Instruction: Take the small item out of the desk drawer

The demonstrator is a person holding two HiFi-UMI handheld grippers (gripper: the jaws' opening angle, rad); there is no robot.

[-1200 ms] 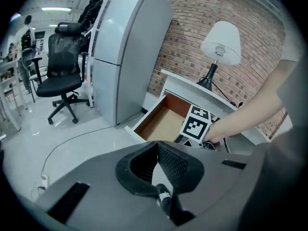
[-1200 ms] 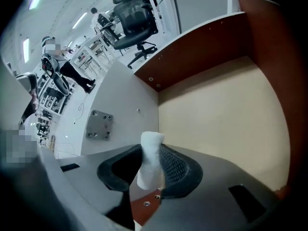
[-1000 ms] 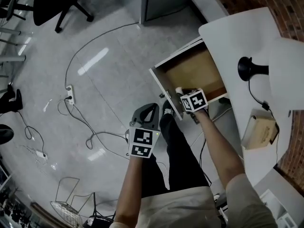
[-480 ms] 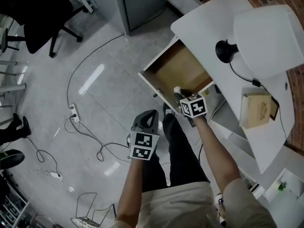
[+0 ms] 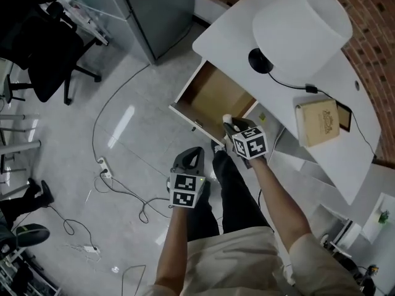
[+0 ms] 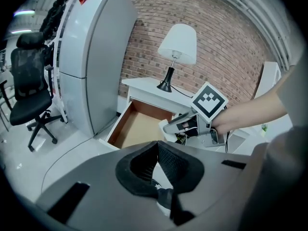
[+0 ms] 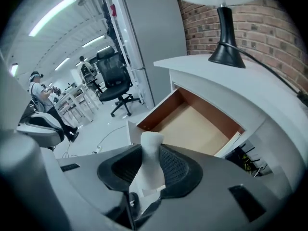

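The desk drawer stands pulled open, and its brown bottom looks bare. My right gripper hovers over the drawer's front edge, shut on a small white item that stands upright between the pads. The same item shows as a pale spot at the jaw tips in the head view. My left gripper hangs lower and to the left, above the floor beside the person's leg, with its pads meeting at the tips and nothing between them. From the left gripper view, the right gripper is beside the drawer.
A white desk carries a lamp with a white shade and a tan book. A grey cabinet stands left of the drawer. An office chair and cables with a power strip lie on the floor.
The head view has swung, so the desk and drawer sit higher and further left in the picture. The right gripper stays at the drawer's front with the white item; the left gripper keeps its place.
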